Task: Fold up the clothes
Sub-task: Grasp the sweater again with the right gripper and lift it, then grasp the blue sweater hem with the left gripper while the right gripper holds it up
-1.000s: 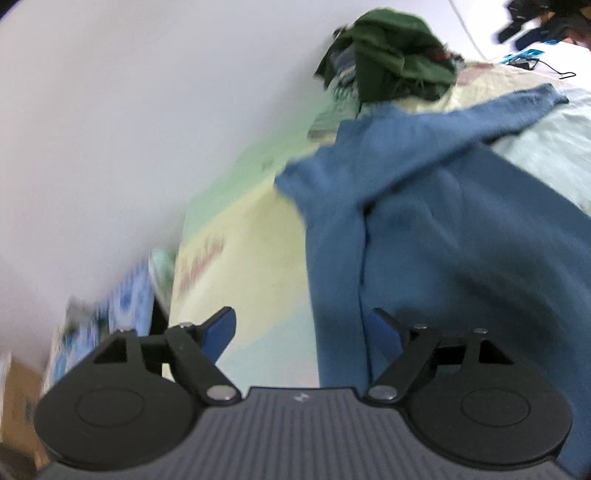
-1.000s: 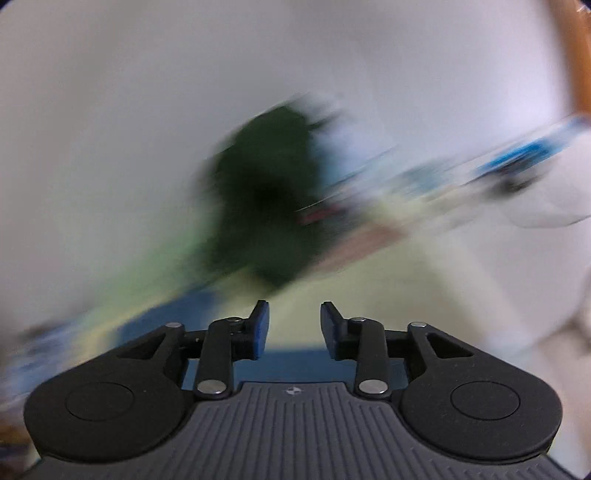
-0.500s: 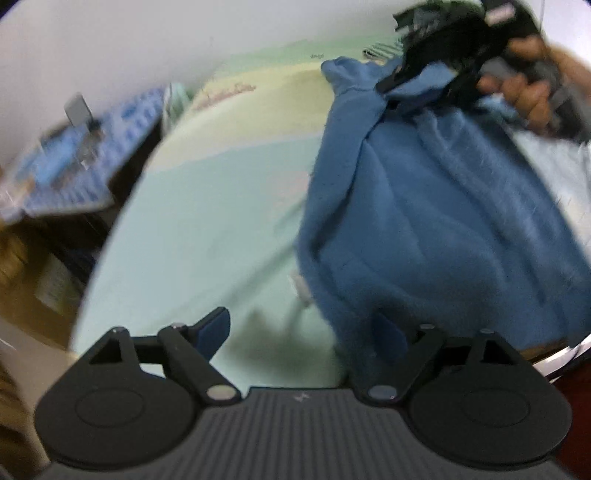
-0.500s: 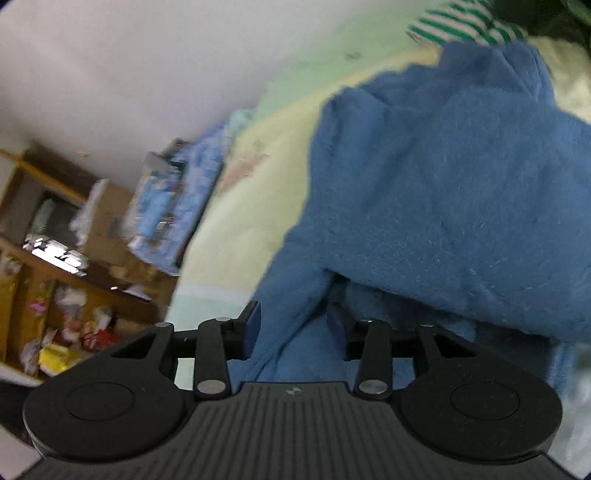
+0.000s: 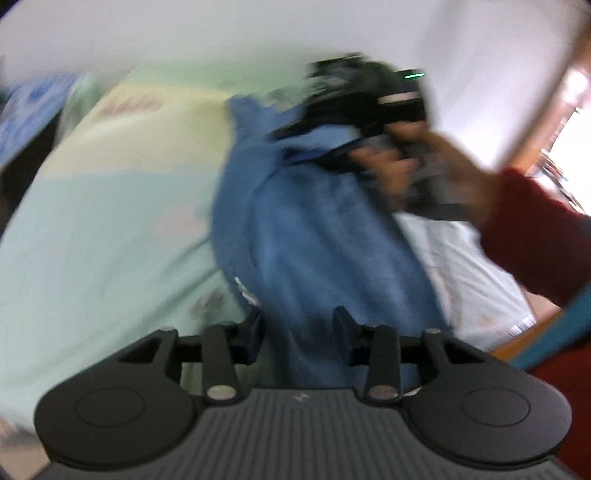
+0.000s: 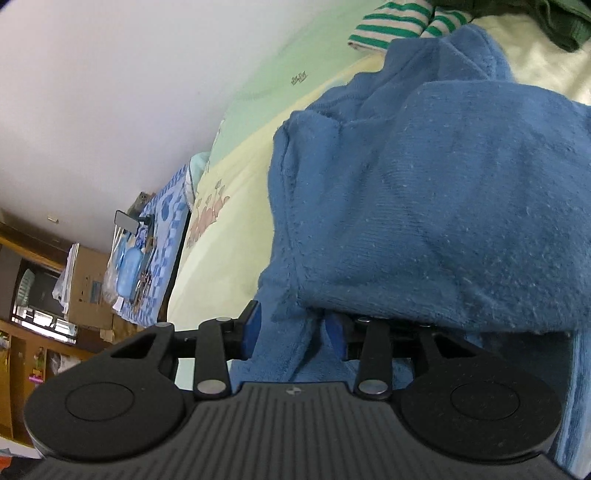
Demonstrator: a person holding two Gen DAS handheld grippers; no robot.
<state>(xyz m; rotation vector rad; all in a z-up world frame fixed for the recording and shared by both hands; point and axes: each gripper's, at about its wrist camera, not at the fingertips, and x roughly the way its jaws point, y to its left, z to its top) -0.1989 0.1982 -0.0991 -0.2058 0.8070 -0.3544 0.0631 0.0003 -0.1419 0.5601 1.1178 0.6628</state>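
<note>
One bed sheet [image 5: 92,229], pale green and yellow with small cartoon prints, fills most of both views and carries everything else. On it lies one blue fleece garment [image 6: 461,192], rumpled and partly doubled over itself, running from the near edge of the bed toward the wall. Beyond its far end sit one green-and-white striped piece [image 6: 391,22] and one dark green garment [image 6: 561,26], touching each other at the head of the bed. Beside the bed stands one surface under a blue checked cloth [image 6: 162,229], cluttered with small items too small to tell apart. There are two grippers. The left gripper [image 5: 297,326] has just been closing, and a fold at the garment's near end lies between its fingers; the frame is blurred, so whether the pads press it cannot be told. The right gripper [image 6: 293,334] has its blue pads close on a bunched fold at the garment's upper part, seemingly pinching it. In the left view one hand [image 5: 424,166] in a red sleeve [image 5: 535,236] holds that right gripper.
</note>
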